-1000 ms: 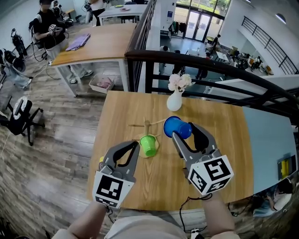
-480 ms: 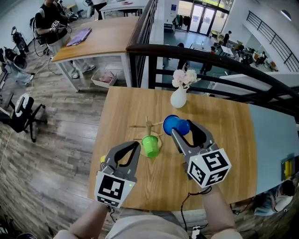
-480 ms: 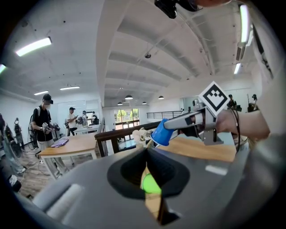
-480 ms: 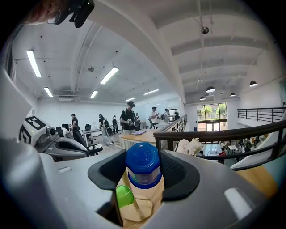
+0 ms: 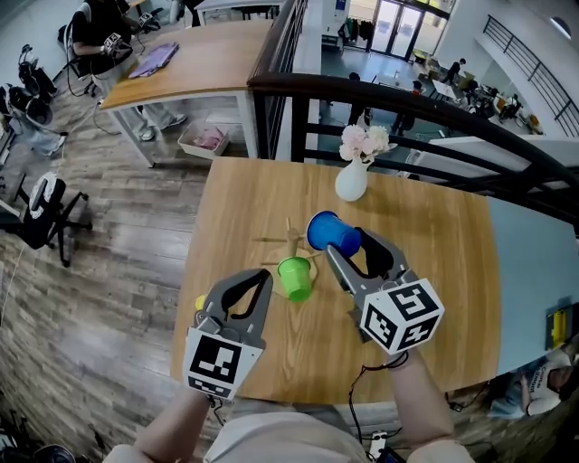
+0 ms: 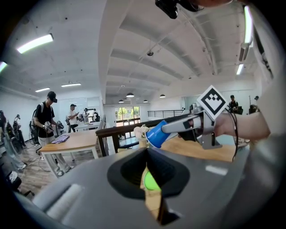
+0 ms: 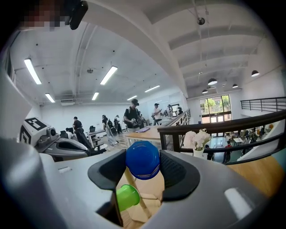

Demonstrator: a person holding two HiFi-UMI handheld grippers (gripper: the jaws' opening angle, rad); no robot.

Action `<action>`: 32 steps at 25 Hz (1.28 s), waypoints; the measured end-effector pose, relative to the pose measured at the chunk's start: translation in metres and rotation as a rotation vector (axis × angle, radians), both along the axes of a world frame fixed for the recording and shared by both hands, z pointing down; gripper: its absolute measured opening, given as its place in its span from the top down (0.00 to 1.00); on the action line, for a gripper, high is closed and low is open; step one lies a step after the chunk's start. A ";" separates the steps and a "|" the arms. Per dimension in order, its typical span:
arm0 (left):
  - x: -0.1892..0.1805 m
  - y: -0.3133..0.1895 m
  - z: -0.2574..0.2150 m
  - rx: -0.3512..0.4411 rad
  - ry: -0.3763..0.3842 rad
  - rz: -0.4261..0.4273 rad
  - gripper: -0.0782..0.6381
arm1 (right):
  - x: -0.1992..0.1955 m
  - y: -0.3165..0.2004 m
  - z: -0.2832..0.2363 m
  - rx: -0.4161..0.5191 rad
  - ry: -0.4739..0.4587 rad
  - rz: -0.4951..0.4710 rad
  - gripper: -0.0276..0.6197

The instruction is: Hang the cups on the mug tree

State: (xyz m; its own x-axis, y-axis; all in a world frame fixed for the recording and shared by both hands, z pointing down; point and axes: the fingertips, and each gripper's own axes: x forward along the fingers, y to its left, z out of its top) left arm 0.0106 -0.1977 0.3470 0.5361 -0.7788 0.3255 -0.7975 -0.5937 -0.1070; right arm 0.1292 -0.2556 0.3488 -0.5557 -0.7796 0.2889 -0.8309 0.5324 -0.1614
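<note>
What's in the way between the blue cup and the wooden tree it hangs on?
Nothing visible. The blue plastic cup in the right tongs sits just right of the wooden mug tree, with clear air between. The green plastic cup hangs on a nearer peg, off that path.

A white vase [image 5: 351, 184] of pale flowers [image 5: 364, 141] stands at the far edge of a wooden table [image 5: 443, 244], in the upper middle of the head view. Behind it runs a black railing [image 5: 407, 98]. In the upper left, 1 more table [image 5: 204, 77] carries a purple cloth [image 5: 156, 60], with a basket [image 5: 206, 141] beneath it and a person [image 5: 98, 27] beside it. A black chair [image 5: 41, 212] sits on the plank floor [image 5: 99, 307] at the left edge.
</note>
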 end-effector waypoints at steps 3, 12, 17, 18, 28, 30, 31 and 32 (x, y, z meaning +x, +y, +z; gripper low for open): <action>-0.003 0.000 0.003 -0.008 -0.001 -0.005 0.89 | -0.003 -0.001 0.004 -0.023 -0.050 -0.012 0.59; -0.012 -0.001 0.013 -0.028 -0.004 -0.010 0.89 | -0.009 -0.010 0.023 -0.066 -0.029 -0.002 0.54; -0.016 -0.001 0.021 -0.036 -0.008 -0.012 0.89 | -0.010 -0.010 0.032 -0.069 -0.004 0.009 0.52; -0.017 -0.001 0.022 -0.038 -0.009 -0.013 0.89 | -0.010 -0.010 0.033 -0.069 0.002 0.012 0.52; -0.025 0.010 0.018 -0.049 0.013 -0.021 0.89 | 0.003 0.001 0.023 -0.039 0.118 0.077 0.49; -0.025 0.014 0.014 -0.043 0.013 -0.017 0.89 | 0.006 0.005 0.015 -0.025 0.120 0.089 0.49; -0.024 0.015 0.012 -0.039 0.013 -0.015 0.89 | 0.008 0.007 0.011 -0.018 0.125 0.095 0.49; -0.024 0.017 0.010 -0.034 0.012 -0.013 0.89 | 0.009 0.010 0.007 -0.012 0.131 0.100 0.49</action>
